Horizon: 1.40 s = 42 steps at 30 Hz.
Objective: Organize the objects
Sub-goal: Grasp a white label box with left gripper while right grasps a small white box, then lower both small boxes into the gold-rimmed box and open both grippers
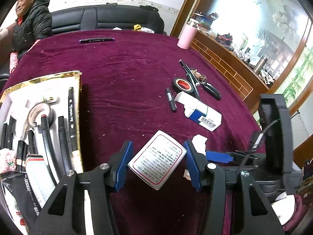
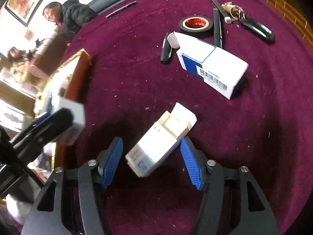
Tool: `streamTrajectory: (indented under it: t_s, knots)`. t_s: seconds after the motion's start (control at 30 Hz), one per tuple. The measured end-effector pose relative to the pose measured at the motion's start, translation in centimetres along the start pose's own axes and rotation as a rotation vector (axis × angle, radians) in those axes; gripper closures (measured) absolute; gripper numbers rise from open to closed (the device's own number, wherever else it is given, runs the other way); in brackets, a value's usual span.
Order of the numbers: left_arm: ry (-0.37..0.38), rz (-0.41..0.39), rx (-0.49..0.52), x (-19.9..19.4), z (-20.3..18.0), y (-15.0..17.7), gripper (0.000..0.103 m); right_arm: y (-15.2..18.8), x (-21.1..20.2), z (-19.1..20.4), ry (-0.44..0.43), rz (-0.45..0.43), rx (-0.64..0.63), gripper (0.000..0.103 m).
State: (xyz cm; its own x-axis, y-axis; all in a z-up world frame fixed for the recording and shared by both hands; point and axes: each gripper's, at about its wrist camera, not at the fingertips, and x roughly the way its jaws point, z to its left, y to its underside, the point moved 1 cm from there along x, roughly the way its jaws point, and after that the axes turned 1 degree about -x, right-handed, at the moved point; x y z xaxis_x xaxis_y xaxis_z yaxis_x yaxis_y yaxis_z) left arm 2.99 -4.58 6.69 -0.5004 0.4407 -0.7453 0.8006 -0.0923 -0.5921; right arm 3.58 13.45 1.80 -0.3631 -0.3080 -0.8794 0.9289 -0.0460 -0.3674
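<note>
Looking along the left hand-held gripper [image 1: 158, 161], I see its two blue pads closed against the edges of a small silver box [image 1: 157, 159] with a red-bordered panel of fine print, held tilted above the table [image 1: 121, 74], which is covered in a dark red cloth. To the left lies an open gold-edged case [image 1: 42, 82], white inside, already packed with black pens, a tape roll and other bits. Farther out on the cloth sit a roll of black tape [image 1: 182, 84], a short black marker [image 1: 171, 99], a blue-and-white carton [image 1: 201, 110] with a barcode, two long black pens and a bunch of keys [image 1: 201, 78]. A pink flask [image 1: 187, 36] stands at the far edge, and a person in a dark padded jacket [image 1: 33, 23] sits at the far left corner. The right hand-held gripper [image 1: 219, 156] shows at the right of this view, a small white packet just beyond it.

From the right hand-held gripper's [image 2: 151, 159] camera, the pads stand apart on either side of a small white packet [image 2: 160, 143] with its flap open, lying slantwise on the cloth; one pad is just beside its upper end, the other is clear of it, so nothing is gripped. Beyond it lie the blue-and-white carton [image 2: 213, 68], the marker [image 2: 166, 51], the black tape roll [image 2: 195, 23] and the keys [image 2: 235, 11]. At the left, blurred, the left hand-held gripper [image 2: 58, 123] carries the silver box near the gold-edged case [image 2: 78, 58].
</note>
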Motion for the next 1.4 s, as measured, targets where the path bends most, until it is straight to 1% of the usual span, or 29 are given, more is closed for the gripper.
streamTrajectory:
  t_s: [0.03,0.07,0.13,0.2,0.27,0.3,0.47,0.6,0.67,0.77,0.9,1.03,1.13,1.27,1.4]
  knots:
    - [-0.001,-0.005,-0.005,-0.1,0.2,0.1,0.056,-0.1,0.1,0.6,0.038,-0.005,-0.019,0.041]
    - [-0.002,-0.008,-0.01,-0.2,0.3,0.2,0.056,-0.1,0.4,1.3,0.095,-0.015,-0.054,0.041]
    - [0.002,-0.012,-0.019,-0.4,0.5,0.3,0.056,0.1,0.9,2.4,0.168,-0.032,-0.114,0.042]
    - [0.001,-0.019,-0.024,-0.7,0.8,0.6,0.056,0.6,1.0,3.0,0.246,-0.054,-0.174,0.052]
    - [0.001,-0.024,-0.032,-1.0,1.0,0.8,0.056,0.6,0.7,2.7,0.261,-0.07,-0.191,0.072]
    - [0.001,-0.025,-0.042,-1.2,1.3,1.0,0.056,0.6,0.6,2.5,0.263,-0.071,-0.187,0.075]
    - [-0.004,-0.036,-0.079,-2.3,2.4,1.6,0.056,0.3,-0.1,1.4,0.194,-0.054,-0.159,0.075]
    - [-0.015,-0.074,-0.118,-4.7,3.6,2.1,0.056,0.2,-1.7,2.2,0.116,-0.069,-0.155,0.075]
    - [-0.023,-0.092,-0.132,-5.9,4.2,2.1,0.056,-0.2,-2.6,3.4,0.078,-0.084,-0.169,0.075]
    - [-0.067,-0.132,-0.139,-8.4,5.4,2.0,0.056,-0.6,-3.9,5.7,0.014,-0.106,-0.209,0.075]
    - [-0.122,-0.175,-0.152,-10.9,7.3,1.6,0.056,-1.3,-4.6,8.9,-0.083,-0.096,-0.256,0.074]
    - [-0.192,-0.195,-0.166,-12.4,10.0,1.1,0.056,-2.0,-4.0,12.2,-0.167,-0.066,-0.286,0.074]
    - [-0.231,-0.201,-0.183,-12.7,12.1,0.5,0.056,-2.8,-3.2,14.4,-0.201,-0.054,-0.3,0.074]
    - [-0.273,-0.197,-0.218,-12.3,15.3,-0.3,0.056,-3.9,-1.7,16.9,-0.235,-0.022,-0.301,0.074]
    - [-0.306,-0.167,-0.254,-10.9,18.6,-1.1,0.056,-5.3,0.8,18.9,-0.265,0.016,-0.289,0.074]
